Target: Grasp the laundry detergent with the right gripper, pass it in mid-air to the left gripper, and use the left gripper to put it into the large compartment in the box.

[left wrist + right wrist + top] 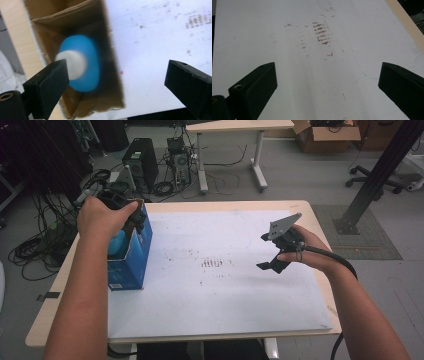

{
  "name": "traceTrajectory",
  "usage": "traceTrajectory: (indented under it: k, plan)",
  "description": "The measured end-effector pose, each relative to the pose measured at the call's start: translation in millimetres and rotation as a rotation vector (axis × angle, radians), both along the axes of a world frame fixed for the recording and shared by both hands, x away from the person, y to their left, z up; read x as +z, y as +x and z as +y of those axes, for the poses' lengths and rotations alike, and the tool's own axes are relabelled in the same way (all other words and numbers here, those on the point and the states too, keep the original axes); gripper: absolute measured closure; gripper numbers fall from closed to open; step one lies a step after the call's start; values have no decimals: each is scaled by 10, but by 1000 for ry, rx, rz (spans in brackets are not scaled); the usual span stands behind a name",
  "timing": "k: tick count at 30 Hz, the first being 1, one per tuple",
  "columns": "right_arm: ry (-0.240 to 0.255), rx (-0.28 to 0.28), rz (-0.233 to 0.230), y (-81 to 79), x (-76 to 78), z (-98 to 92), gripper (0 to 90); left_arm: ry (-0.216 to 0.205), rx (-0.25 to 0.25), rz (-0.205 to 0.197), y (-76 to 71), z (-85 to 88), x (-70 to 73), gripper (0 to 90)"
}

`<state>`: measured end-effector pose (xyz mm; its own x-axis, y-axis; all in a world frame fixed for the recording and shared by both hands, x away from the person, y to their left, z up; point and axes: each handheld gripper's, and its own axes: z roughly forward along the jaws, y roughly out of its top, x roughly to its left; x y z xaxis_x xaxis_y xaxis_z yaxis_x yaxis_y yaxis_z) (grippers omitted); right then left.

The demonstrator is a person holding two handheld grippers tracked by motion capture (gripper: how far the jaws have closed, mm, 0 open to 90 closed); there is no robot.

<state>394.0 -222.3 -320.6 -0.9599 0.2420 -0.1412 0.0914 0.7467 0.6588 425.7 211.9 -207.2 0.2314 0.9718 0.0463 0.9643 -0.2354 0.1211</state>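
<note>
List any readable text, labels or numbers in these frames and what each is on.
None can be read.
Blue carton: small pale print low on its front face, too small and blurred to read.
White sheet on the table: rows of brown marks, smudges rather than letters.
Blue bottle with white cap inside the carton: blurred, no label visible.

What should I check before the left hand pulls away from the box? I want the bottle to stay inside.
1. Left gripper jaws open, nothing between them: ok.
2. Blue bottle with white cap inside the blue box: ok.
3. Bottle settled at the bottom: cannot tell, picture blurred.
4. Box upright on the white sheet: ok.
5. Right gripper open, away from the box: ok.
</note>
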Motion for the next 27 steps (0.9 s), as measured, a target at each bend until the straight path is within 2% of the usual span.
traceTrajectory:
  k: [3,8,10,14,17,19,20,23,27]
  plan:
    - [-1,-7,2,-12,-8,-31,21,2,-18,-7,3,-59,23,46]
    - [2,-8,-5,-30,-5,-73,21,29,-55,15,8,-203,61,50]
    - [2,-9,-6,-39,2,-90,21,28,-66,14,6,-222,69,47]
    - [3,-12,-9,-54,15,-115,21,35,-143,41,-3,-339,99,51]
    - [3,-12,-14,-74,28,-134,21,67,-198,56,-12,-439,117,49]
    - [3,-11,-16,-93,32,-147,21,74,-247,54,-20,-543,142,50]
    - [3,-9,-17,-99,32,-152,21,74,-247,54,-20,-543,142,49]
    - [2,-9,-18,-114,36,-165,21,74,-305,50,-32,-682,166,49]
    - [-3,-3,-22,-143,48,-184,21,80,-394,46,-57,-876,195,49]
